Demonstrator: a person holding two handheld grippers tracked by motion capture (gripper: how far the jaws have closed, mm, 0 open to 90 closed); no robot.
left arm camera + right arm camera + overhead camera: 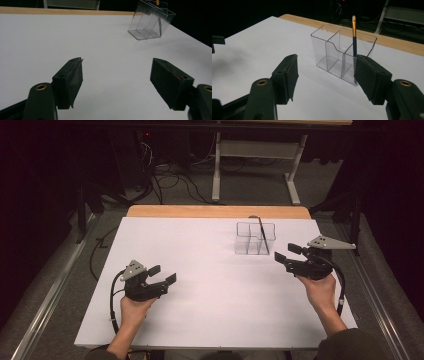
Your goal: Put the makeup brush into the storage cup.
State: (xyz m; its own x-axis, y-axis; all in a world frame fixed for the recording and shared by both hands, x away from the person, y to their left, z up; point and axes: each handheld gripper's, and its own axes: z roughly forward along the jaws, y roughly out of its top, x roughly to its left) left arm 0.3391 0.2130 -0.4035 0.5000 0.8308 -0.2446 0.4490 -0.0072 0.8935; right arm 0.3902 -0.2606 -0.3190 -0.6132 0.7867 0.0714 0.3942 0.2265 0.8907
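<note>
Brush (354,37) tip – clear in R tool view

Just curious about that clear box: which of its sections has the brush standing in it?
In the clear plastic organizer, the dark-handled paintbrush with the gold ferrule stands in the end section, the one nearest the right gripper's right-hand jaw; the other sections look empty.

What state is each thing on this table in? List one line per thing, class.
Clear organizer: upright, on the table.
Brush: standing tip-up in the organizer's end compartment, leaning slightly.
Left gripper: open, nothing between its jaws.
Right gripper: open, nothing held, near the organizer.
</note>
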